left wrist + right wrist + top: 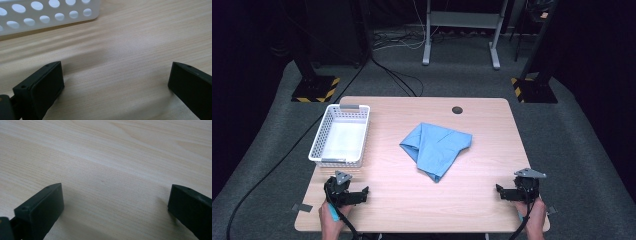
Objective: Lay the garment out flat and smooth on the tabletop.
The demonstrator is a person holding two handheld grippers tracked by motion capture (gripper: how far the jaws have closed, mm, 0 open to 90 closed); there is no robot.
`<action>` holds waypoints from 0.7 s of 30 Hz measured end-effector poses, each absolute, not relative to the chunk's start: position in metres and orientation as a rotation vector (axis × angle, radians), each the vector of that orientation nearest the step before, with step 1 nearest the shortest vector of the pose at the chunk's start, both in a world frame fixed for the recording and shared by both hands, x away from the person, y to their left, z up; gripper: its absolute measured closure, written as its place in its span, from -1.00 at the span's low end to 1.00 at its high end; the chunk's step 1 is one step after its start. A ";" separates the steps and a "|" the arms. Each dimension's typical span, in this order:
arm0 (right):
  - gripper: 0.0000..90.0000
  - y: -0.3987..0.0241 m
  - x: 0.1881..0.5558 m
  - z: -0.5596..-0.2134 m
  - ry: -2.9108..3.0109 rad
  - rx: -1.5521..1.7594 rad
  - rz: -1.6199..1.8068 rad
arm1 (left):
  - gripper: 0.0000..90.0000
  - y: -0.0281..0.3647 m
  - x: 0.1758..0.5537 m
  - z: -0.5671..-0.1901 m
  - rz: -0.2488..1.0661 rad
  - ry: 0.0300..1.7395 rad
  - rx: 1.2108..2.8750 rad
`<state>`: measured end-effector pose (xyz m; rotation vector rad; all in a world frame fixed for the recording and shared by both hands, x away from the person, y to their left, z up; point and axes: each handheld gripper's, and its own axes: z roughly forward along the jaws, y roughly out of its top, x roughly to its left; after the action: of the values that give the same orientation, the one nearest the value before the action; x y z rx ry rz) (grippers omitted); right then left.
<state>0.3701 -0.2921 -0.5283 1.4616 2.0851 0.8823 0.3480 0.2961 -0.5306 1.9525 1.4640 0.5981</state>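
The blue cloth (436, 148) lies crumpled near the middle of the tabletop (482, 197), loosely folded over itself with one corner pointing toward me. I read it as the piece to be worked, since it sits between my two tools and within reach of both. The white perforated basket (340, 136) stands to its left, apart from it and empty, likely placed there as the drop-off spot.

My left gripper (363, 192) rests near the front left edge, just in front of the basket, pointing inward toward the centre. My right gripper (499, 190) rests near the front right corner, also pointing inward. Both look parked at a start position, well apart from the cloth. In each gripper view I see the fingers (47, 85) spread wide with only bare wood grain between them, so both are released and grasping nothing; the right side's fingers (47, 206) stand the same way.

I can read no brand, label or writing on the cloth, the basket or the tools.
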 end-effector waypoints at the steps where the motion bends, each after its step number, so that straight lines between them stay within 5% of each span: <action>1: -1.00 -0.292 0.370 -0.528 2.086 1.461 0.882 | -1.00 0.296 0.347 -0.531 0.598 1.463 1.952; 21: -0.98 -0.286 0.368 -0.522 2.070 1.474 0.971 | -1.00 0.284 0.347 -0.524 0.581 1.379 1.964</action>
<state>0.3675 -0.2860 -0.5219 1.4742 2.0699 0.9713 0.3471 0.2837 -0.5235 1.9636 1.3792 0.5812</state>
